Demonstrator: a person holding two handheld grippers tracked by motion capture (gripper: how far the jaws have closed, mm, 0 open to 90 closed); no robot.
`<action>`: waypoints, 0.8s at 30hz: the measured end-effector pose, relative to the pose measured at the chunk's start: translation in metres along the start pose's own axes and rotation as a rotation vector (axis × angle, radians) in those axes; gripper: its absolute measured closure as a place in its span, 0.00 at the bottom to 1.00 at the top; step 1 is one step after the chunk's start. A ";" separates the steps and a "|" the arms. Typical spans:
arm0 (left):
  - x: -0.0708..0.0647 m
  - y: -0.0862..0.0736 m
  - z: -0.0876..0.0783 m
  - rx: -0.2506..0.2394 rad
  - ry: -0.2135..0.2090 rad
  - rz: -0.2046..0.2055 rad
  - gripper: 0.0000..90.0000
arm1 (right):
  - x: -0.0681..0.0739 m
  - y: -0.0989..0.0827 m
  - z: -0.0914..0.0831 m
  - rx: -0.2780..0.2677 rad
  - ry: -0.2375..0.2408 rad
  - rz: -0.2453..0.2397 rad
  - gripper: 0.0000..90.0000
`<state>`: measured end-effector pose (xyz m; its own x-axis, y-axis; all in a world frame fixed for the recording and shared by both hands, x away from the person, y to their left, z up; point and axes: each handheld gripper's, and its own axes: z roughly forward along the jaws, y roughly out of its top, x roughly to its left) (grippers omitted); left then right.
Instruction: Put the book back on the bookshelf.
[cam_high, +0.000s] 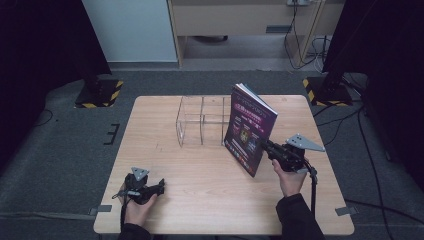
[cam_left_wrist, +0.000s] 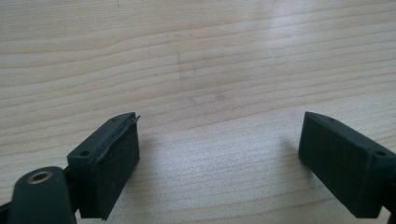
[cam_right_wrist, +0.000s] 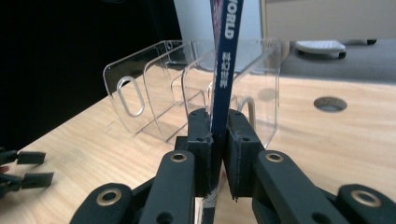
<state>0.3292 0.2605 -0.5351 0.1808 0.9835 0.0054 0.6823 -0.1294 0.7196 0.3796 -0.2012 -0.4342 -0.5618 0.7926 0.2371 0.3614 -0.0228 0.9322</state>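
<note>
A thin magazine (cam_high: 248, 127) with a dark purple cover stands upright and tilted on the wooden table (cam_high: 200, 180), just right of a clear acrylic file rack (cam_high: 202, 120). My right gripper (cam_high: 264, 146) is shut on the magazine's spine edge (cam_right_wrist: 223, 79), which rises between the pads (cam_right_wrist: 201, 140) in the right gripper view, with the rack (cam_right_wrist: 154, 88) behind it. My left gripper (cam_high: 159, 187) rests low at the table's front left, jaws wide apart over bare wood (cam_left_wrist: 219, 79), holding nothing.
The rack has several upright dividers and sits at the table's back centre. A round cable hole (cam_right_wrist: 330, 103) is in the tabletop to the right of the rack. Black stands with striped bases (cam_high: 99, 92) flank the table's far corners.
</note>
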 end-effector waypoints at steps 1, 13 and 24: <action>0.000 0.000 0.000 -0.001 0.000 -0.001 0.13 | 0.000 0.000 0.000 0.000 0.000 0.000 0.91; 0.000 0.000 0.000 0.003 0.003 0.003 0.12 | -0.004 -0.016 -0.012 0.059 0.016 -0.010 0.91; 0.000 0.000 0.000 0.003 0.002 0.004 0.12 | 0.001 -0.005 -0.012 0.019 0.025 -0.017 0.82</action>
<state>0.3295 0.2603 -0.5352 0.1816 0.9833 0.0097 0.6838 -0.1333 0.7174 0.3683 -0.2076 -0.4355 -0.5867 0.7771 0.2280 0.3655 0.0029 0.9308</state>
